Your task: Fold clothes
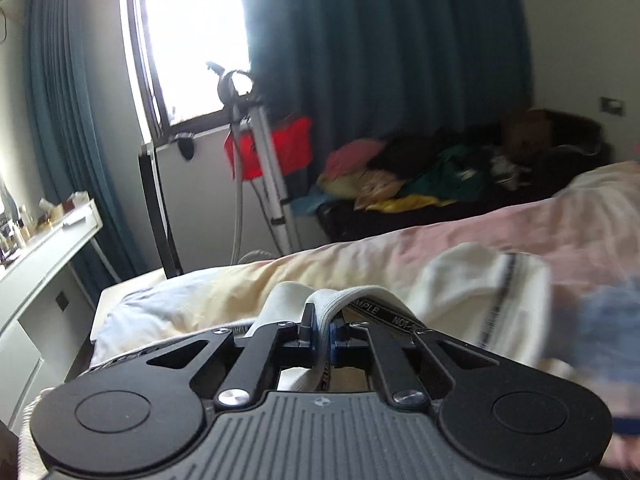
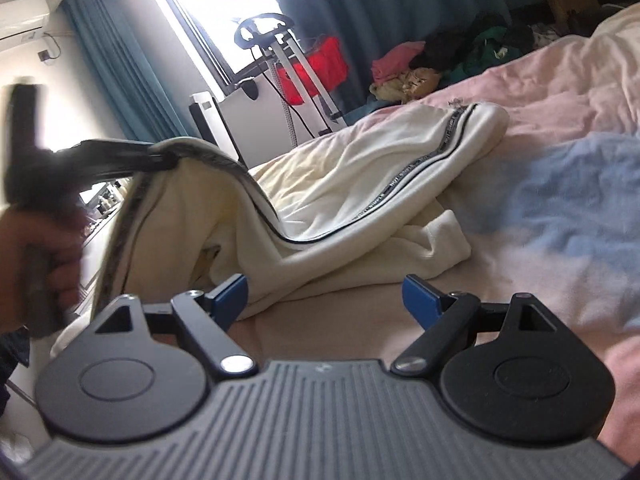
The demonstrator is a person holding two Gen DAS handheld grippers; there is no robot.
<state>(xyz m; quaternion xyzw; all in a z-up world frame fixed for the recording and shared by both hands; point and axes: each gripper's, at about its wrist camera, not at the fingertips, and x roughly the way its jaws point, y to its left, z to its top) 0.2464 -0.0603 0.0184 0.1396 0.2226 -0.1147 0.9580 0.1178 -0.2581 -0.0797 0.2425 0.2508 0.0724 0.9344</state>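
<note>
A cream garment with a black lettered stripe (image 2: 360, 184) lies crumpled on the bed (image 2: 560, 92). My left gripper (image 1: 321, 332) is shut on the garment's ribbed waistband (image 1: 332, 300) and holds that edge lifted; in the right wrist view it shows blurred at the left (image 2: 120, 156), gripping the raised edge. My right gripper (image 2: 324, 296) is open and empty, low over the bedcover just in front of the garment's near fold. The rest of the garment (image 1: 480, 280) trails to the right over the cover.
The bedcover is pink, cream and light blue (image 2: 560, 184). A pile of coloured clothes (image 1: 420, 172) lies on a dark surface beyond the bed. A tripod stand (image 1: 264, 168) and a red bag (image 1: 276, 152) stand by the window. A white desk (image 1: 40, 248) is at the left.
</note>
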